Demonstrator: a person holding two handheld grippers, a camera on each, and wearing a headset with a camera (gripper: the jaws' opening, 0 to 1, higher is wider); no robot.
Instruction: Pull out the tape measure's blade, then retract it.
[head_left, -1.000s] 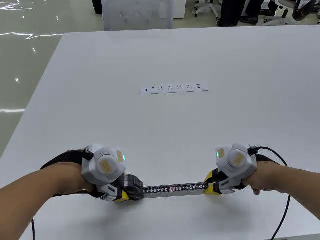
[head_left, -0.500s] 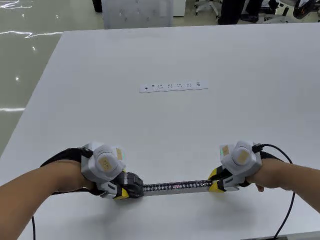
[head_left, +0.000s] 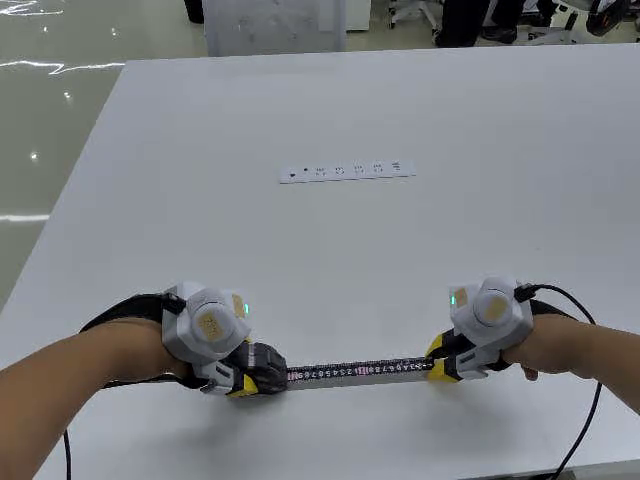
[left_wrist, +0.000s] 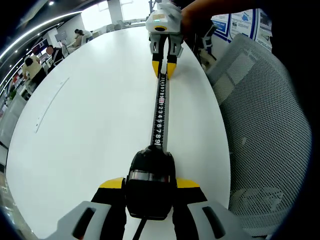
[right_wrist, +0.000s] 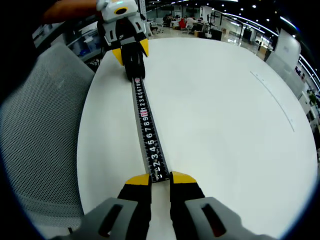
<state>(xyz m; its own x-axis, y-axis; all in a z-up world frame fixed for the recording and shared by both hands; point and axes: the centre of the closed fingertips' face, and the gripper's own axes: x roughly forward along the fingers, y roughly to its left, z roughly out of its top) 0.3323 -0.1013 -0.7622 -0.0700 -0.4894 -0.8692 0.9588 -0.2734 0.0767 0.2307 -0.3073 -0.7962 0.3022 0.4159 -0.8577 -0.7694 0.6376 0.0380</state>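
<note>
Blade (head_left: 360, 371) lies along tabletop (head_left: 350, 250), long axis straight from tape measure case (head_left: 258, 370) to right tongs (right_wrist: 160, 179) — these pinch its tip; left tongs (left_wrist: 150, 184) clamp case. Retracting: right tongs go toward case

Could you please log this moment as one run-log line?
left gripper shut on tape measure case | right gripper shut on blade | blade extended between grippers

One tape (head_left: 262, 368), one blade (head_left: 360, 370). Two grippers: left gripper (head_left: 243, 386), right gripper (head_left: 441, 364); four yellow-tipped jaws, two apiece. Two forearms: left forearm (head_left: 90, 365), right forearm (head_left: 585, 350). One table (head_left: 350, 260), one socket strip (head_left: 347, 171), one mesh chair (left_wrist: 265, 125). Strip's sockets too blurred to count.
</note>
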